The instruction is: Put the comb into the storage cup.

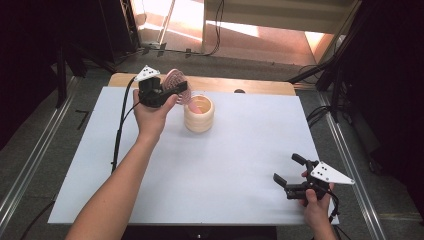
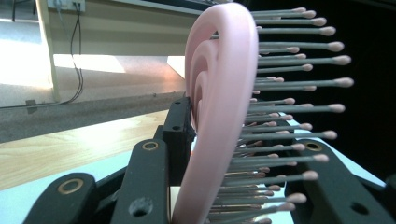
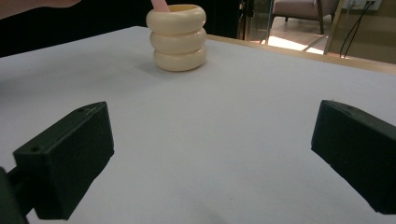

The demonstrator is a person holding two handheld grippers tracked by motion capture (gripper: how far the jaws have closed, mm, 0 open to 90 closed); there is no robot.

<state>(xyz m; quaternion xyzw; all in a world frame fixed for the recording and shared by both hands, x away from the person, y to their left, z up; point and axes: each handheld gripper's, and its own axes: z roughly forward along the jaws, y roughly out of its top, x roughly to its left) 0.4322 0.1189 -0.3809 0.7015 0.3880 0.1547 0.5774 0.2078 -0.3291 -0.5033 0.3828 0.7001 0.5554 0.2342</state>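
Observation:
A pink hairbrush (image 1: 174,80) with pale-tipped bristles (image 2: 299,107) is held above the table's far left part. My left gripper (image 1: 176,92) is shut on its head (image 2: 219,93), one jaw on the back and one on the bristle side. The brush's pink handle (image 3: 159,4) slants down into the mouth of a cream ribbed cup (image 1: 199,116) standing upright just right of that gripper. The same cup (image 3: 179,39) stands far ahead of my right gripper (image 3: 210,154). That right gripper (image 1: 286,167) is low near the front right corner, open, with nothing between its jaws.
A white mat (image 1: 240,150) covers the table, with a strip of wood (image 1: 250,85) showing along the far edge. A small dark object (image 1: 239,91) lies at that edge. The left gripper's cable (image 1: 119,132) trails down the mat's left side.

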